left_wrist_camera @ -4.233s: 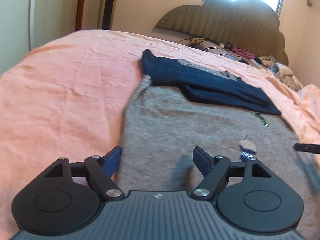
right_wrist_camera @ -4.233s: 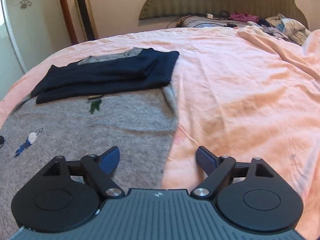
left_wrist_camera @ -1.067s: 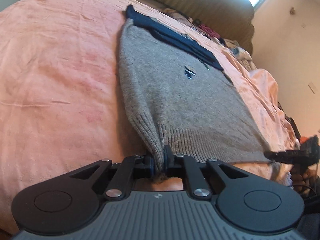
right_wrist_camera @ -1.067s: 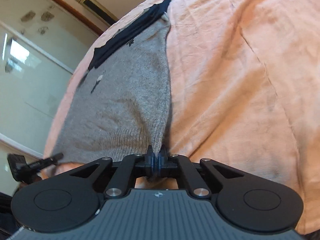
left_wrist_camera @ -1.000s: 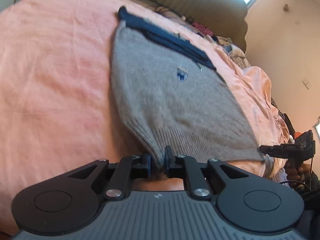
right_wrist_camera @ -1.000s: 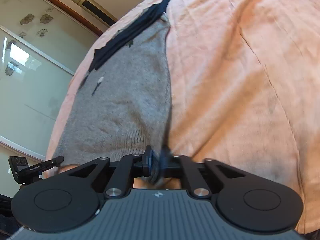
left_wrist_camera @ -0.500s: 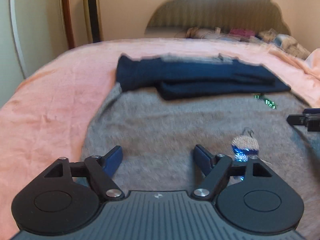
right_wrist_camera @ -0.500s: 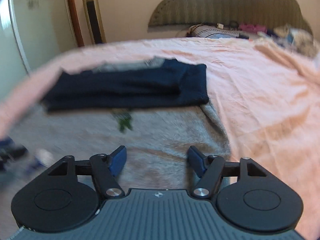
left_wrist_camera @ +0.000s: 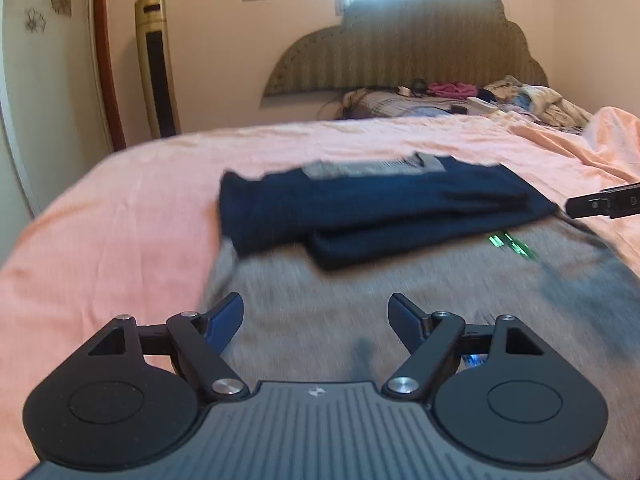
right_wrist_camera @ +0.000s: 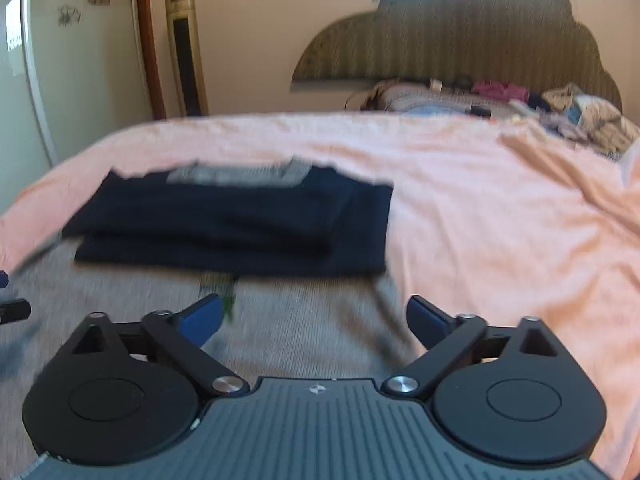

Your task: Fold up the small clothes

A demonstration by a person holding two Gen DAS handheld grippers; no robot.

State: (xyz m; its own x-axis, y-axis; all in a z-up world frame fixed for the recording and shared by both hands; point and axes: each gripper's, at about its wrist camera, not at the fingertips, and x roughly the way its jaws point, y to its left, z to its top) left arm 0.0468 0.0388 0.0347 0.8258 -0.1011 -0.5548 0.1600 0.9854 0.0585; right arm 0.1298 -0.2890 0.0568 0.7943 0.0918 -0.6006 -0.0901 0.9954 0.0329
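Note:
A grey knit sweater (left_wrist_camera: 420, 284) lies flat on the pink bed, its dark navy sleeves (left_wrist_camera: 372, 212) folded across the far end. It also shows in the right wrist view (right_wrist_camera: 296, 320), with the navy sleeves (right_wrist_camera: 232, 228) beyond. My left gripper (left_wrist_camera: 316, 314) is open and empty over the sweater's left part. My right gripper (right_wrist_camera: 314, 316) is open and empty over the sweater's right edge. The tip of the right gripper (left_wrist_camera: 604, 205) shows at the right of the left wrist view.
The pink bedsheet (left_wrist_camera: 120, 208) spreads left and right of the sweater. Pillows and loose clothes (right_wrist_camera: 560, 116) lie by the padded headboard (left_wrist_camera: 408, 48). A gold tower fan (left_wrist_camera: 156, 64) stands against the wall at the left, by a white wardrobe door.
A second ago both grippers were shut on the sweater's hem and pulling it. They let go, opened and have moved forward over the sweater toward the navy sleeves.

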